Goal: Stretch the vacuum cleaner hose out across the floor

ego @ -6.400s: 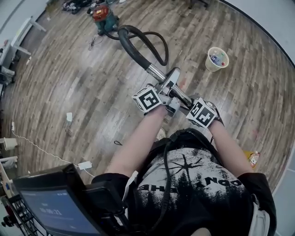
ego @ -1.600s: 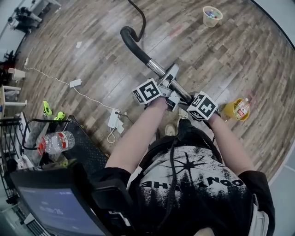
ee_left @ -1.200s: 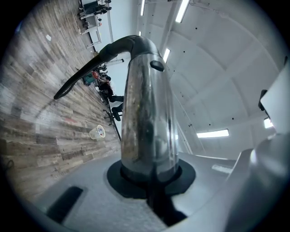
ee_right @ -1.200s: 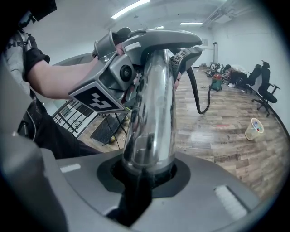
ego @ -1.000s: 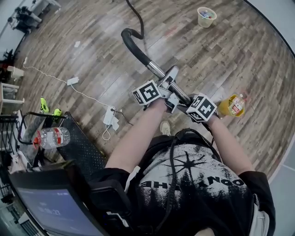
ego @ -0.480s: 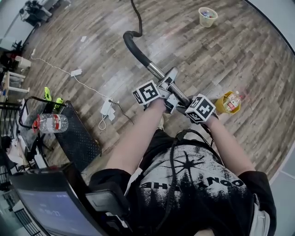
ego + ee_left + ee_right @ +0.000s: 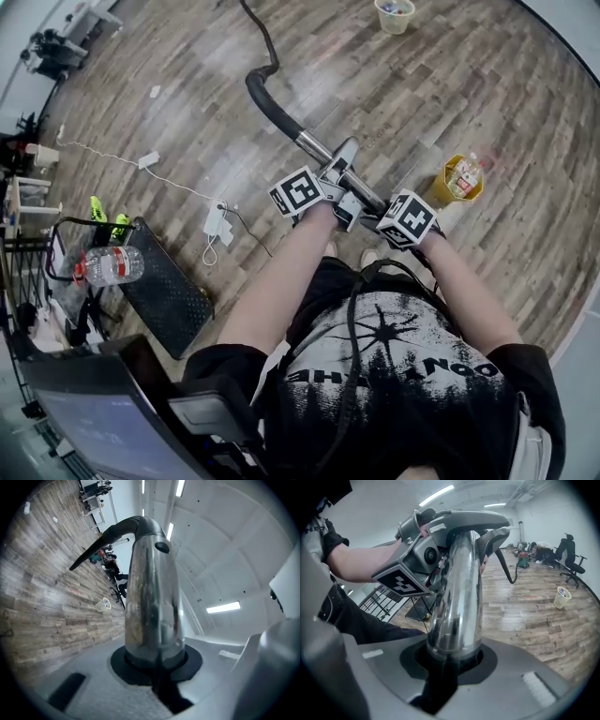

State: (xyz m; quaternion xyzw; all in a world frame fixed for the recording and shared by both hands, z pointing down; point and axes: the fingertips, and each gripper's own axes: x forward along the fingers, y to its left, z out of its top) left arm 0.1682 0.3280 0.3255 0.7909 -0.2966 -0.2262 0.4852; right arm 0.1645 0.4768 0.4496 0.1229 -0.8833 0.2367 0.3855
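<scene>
**Head view:** A person stands on a wood-plank floor [image 7: 141, 112], seen from above. The left gripper [image 7: 330, 187] and the right gripper [image 7: 386, 217] both clamp the vacuum's chrome wand [image 7: 314, 150], the left one further along it. Past the wand, the black hose [image 7: 267, 98] bends and trails away over the floor, out of the top edge. A yellow bucket [image 7: 453, 180] stands near the right gripper. A pale cup [image 7: 394, 14] sits well beyond. To the left are a white power strip [image 7: 216, 223] and a black mesh cart [image 7: 164, 286] carrying a water bottle [image 7: 112, 265].

**Left gripper view:** The jaws are closed around the chrome wand, which rises between them and joins the dark hose.

**Right gripper view:** These jaws also grip the wand. The left gripper holds it higher up. The hose droops toward the distant vacuum cleaner [image 7: 524, 558], near an office chair [image 7: 569, 557].
</scene>
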